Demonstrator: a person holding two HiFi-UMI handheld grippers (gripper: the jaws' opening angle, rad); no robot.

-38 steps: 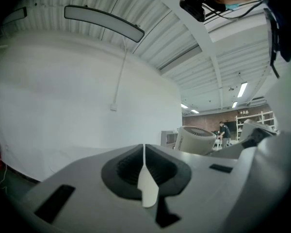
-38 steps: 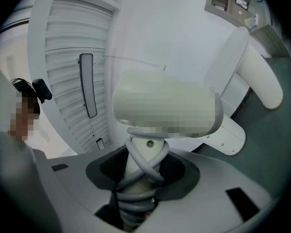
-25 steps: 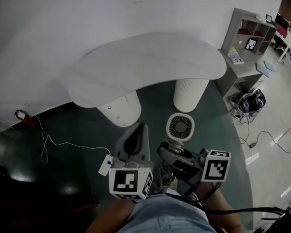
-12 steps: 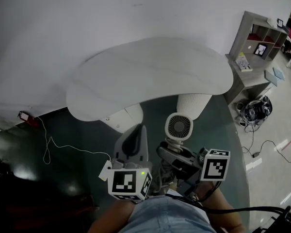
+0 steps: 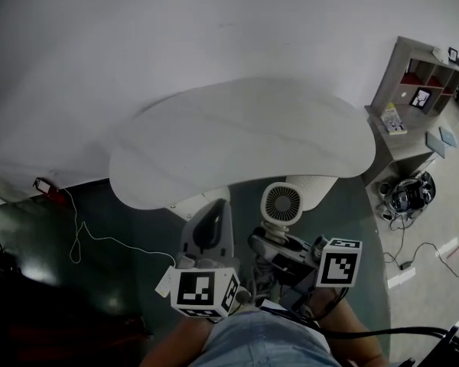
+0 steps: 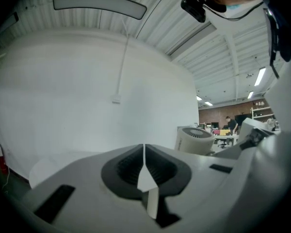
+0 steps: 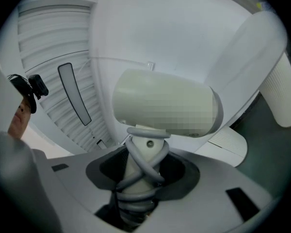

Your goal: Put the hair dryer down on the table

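A white hair dryer (image 5: pixel 282 203) with a round grille points up in the head view, just before the near edge of the white curved table (image 5: pixel 245 140). My right gripper (image 5: pixel 279 245) is shut on its handle, and the grey cord is wound round that handle (image 7: pixel 138 176). The dryer's barrel (image 7: pixel 160 106) fills the right gripper view above the jaws. My left gripper (image 5: pixel 210 228) is held level beside it on the left. Its jaws (image 6: pixel 144 152) meet with nothing between them. The dryer (image 6: pixel 196 140) shows at the right of the left gripper view.
Two ribbed white legs (image 5: pixel 310 183) carry the table. A grey shelf unit (image 5: pixel 413 98) stands at the right, with cables and gear (image 5: pixel 409 193) on the floor beside it. A white cord (image 5: pixel 84 239) and a red object (image 5: pixel 44 186) lie at the left.
Both grippers and the dryer have moved toward the table. The table's near edge now sits close above the dryer's grille and hides most of the legs.
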